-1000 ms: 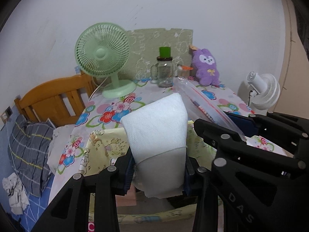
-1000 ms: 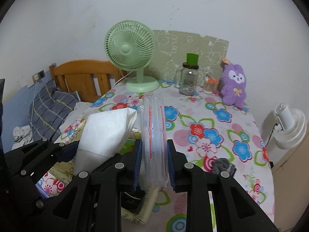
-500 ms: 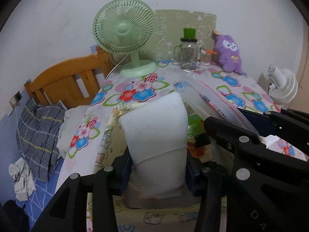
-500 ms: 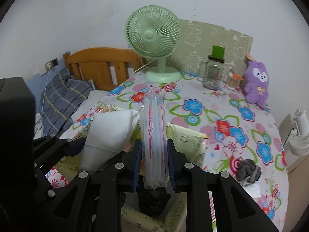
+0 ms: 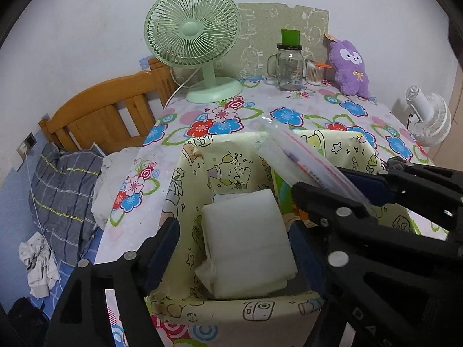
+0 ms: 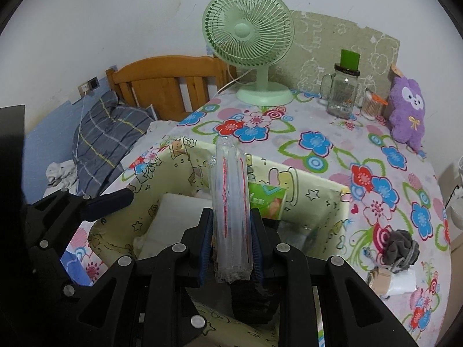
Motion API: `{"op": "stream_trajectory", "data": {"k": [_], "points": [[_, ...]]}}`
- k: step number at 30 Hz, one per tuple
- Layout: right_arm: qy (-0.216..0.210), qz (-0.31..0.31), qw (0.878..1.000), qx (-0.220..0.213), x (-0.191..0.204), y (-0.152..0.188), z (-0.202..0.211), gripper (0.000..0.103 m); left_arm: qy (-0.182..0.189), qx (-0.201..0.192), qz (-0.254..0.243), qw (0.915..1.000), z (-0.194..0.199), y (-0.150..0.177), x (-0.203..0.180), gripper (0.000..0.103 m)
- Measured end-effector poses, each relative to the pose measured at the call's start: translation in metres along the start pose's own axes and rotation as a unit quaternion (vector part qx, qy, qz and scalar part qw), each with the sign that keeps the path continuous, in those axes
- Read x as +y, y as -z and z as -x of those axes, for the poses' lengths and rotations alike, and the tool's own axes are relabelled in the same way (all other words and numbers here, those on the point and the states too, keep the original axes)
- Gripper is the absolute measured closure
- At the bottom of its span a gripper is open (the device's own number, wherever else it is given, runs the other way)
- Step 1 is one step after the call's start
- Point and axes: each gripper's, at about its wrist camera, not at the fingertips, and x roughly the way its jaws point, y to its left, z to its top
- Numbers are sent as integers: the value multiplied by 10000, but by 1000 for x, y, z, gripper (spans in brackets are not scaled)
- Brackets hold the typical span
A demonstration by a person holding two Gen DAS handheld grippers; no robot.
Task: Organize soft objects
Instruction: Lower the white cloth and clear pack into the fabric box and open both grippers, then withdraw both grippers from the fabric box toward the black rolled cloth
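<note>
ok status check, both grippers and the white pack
Left gripper open, white pack released in yellow storage box. Right gripper shut on clear bag over box. Nothing blocking.

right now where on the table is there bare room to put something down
Bare cloth runs between the bin and the back row: fan, jar, plush. The right side is free down to the grey scrunchie. Inside the bin it is crowded: white pad, green pack, both tongs over it.
</note>
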Motion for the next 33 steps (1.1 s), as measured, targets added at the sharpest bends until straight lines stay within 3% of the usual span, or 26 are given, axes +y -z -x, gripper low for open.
{"op": "stream_trajectory", "data": {"k": [5, 8, 10, 12, 21, 33], "points": [[68, 71, 9999, 65, 3, -3, -3, 68, 98, 31, 27, 9999, 0, 1, 1, 20], [164, 103, 9998, 87, 1, -4, -4, 55, 131, 19, -11, 9999, 0, 2, -1, 16], [230, 125, 9996, 49, 0, -3, -3, 41, 147, 4, -14, 9999, 1, 2, -2, 14], [267, 109, 9996, -4, -2, -3, -1, 37, 151, -6, 4, 9999, 1, 2, -3, 13], [441, -25, 9990, -44, -8, -5, 2, 25, 148, -32, 85, 9998, 0, -2, -4, 9], [644, -178, 9972, -322, -22, -4, 24, 18, 226, -255, 190, 9992, 15, -9, -19, 3]]}}
